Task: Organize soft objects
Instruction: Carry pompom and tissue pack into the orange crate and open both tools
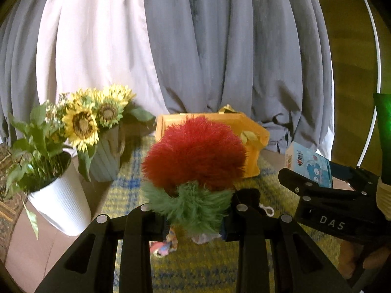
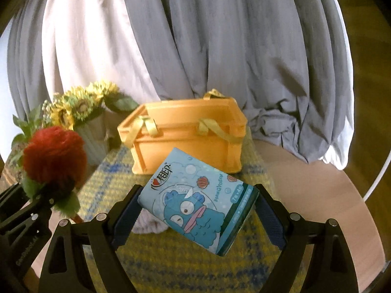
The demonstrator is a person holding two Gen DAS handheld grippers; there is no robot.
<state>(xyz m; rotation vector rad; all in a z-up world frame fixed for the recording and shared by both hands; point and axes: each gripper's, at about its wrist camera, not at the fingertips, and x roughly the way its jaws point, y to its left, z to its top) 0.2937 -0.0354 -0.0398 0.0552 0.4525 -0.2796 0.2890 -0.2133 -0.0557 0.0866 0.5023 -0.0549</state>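
My left gripper [image 1: 195, 216] is shut on a fluffy red-and-green plush toy [image 1: 194, 153], held above the yellow-blue mat [image 1: 127, 188]. The toy also shows in the right wrist view [image 2: 55, 156]. My right gripper [image 2: 195, 202] is shut on a blue tissue pack [image 2: 195, 197] with a cartoon fish, held tilted above the mat [image 2: 171, 263]. The pack also shows in the left wrist view [image 1: 309, 163]. An orange basket [image 2: 188, 141] with yellow ribbon handles stands open on the mat just behind both grippers; in the left wrist view [image 1: 251, 131] the toy hides most of it.
A white pot with a green plant [image 1: 58, 195] and a grey pot of sunflowers [image 1: 107, 156] stand left of the basket. Grey and white curtains [image 2: 195, 48] hang behind. Small soft items [image 1: 163, 246] lie on the mat under the left gripper, and a pale one [image 2: 149, 224] under the pack.
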